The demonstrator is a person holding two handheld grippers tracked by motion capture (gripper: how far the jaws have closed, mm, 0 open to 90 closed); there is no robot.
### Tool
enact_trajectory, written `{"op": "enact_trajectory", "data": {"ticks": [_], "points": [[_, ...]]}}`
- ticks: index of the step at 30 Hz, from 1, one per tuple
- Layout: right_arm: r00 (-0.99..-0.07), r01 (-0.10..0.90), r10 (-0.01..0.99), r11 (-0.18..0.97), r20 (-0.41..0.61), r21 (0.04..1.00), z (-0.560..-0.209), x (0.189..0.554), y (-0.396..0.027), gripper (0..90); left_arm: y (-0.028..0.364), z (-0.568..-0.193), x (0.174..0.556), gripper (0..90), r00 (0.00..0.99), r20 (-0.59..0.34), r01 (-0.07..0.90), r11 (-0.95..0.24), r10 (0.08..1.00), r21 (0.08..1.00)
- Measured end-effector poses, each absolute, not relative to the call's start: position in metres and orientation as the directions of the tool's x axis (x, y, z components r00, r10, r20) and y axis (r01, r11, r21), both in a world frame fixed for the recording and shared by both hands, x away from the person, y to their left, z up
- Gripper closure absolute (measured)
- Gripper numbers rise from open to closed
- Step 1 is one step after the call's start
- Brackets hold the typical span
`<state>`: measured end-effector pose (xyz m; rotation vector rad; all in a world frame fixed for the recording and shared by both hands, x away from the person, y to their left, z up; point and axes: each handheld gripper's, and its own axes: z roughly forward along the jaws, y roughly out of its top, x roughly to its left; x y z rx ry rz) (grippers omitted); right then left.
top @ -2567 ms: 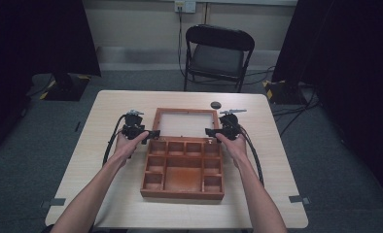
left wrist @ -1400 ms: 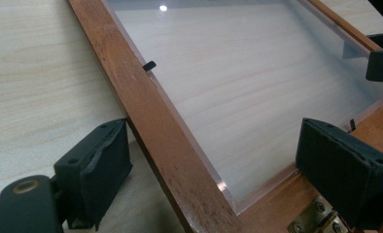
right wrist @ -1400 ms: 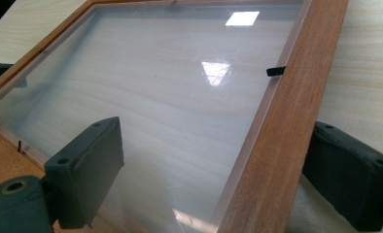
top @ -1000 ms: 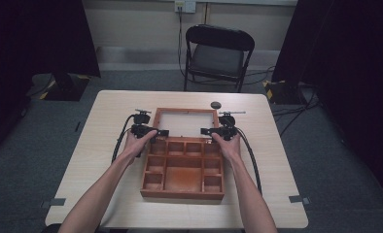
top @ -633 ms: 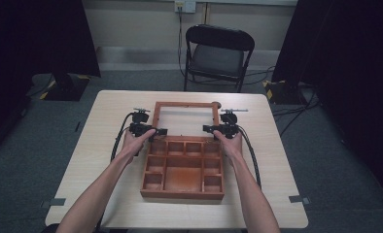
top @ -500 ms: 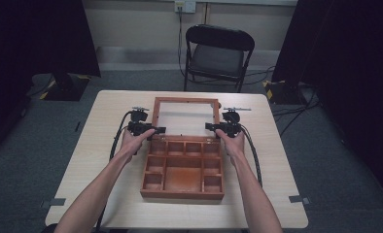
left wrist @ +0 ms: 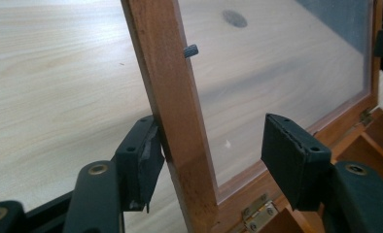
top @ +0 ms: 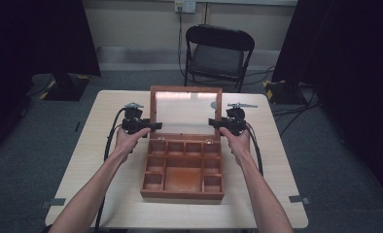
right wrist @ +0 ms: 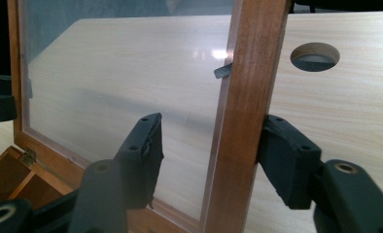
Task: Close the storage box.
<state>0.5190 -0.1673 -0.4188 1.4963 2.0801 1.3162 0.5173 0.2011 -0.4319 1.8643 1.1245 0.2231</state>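
Observation:
A brown wooden box (top: 182, 167) with several compartments lies open mid-table. Its glass-paned lid (top: 185, 114) stands tilted up on the rear hinges. My left gripper (top: 151, 126) straddles the lid's left rail (left wrist: 180, 121). One pad touches the rail's outer edge and the other hangs clear over the glass. My right gripper (top: 213, 122) straddles the right rail (right wrist: 240, 121) the same way, outer pad on the wood and inner pad off it. Both sets of jaws have just been closing, each with a rail between them.
The pale wooden table (top: 277, 160) has a round cable hole (right wrist: 315, 56) behind the lid. A black folding chair (top: 218, 53) stands beyond the far edge. Cables trail from both grippers along my forearms. Dark curtains flank the room.
The lid has swung up from lying flat behind the box to a steep tilt. Both hands rose with it, and both pairs of jaws narrowed around the side rails.

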Motion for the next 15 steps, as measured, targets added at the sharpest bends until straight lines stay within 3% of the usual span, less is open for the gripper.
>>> {"op": "enact_trajectory", "data": {"ticks": [15], "points": [[-0.468, 0.579, 0.844, 0.069, 0.262, 0.812, -0.402, 0.494, -0.173, 50.9, 0.207, -0.42, 0.499, 49.9, 0.598, -0.264, 0.555, -0.154, 0.757, 0.817]]}}
